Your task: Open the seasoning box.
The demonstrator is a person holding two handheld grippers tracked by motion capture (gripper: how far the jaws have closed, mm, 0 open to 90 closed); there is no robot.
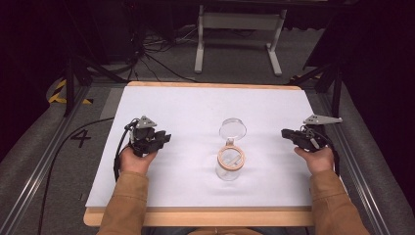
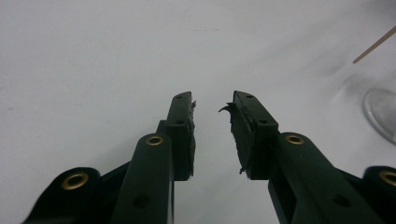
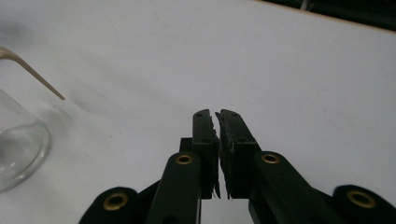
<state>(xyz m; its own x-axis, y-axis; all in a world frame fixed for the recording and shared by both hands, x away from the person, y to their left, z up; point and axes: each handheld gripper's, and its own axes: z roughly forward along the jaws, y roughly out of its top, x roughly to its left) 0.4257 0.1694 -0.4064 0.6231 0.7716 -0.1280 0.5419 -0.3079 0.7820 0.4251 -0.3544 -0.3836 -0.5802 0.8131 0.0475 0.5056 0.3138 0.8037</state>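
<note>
White sheet covered the table (image 1: 195,105), bare w/ dark floor beyond. Near center stood the glass jar (image 1: 230,164), wood-rimmed lid (image 1: 233,129) flipped back behind it, mouth free. Left gripper (image 1: 164,138) sat well left, jaws parted, empty; right gripper (image 1: 286,133) well right, jaws closed on nothing.

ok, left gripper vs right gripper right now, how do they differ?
Jaws: the left gripper stands open with a clear gap and nothing between the pads; the right gripper is shut, pads together, also empty. Place: the left sits well in on the white sheet, the right near its edge. Both are hand-held, flanking the glass jar without touching it.
</note>
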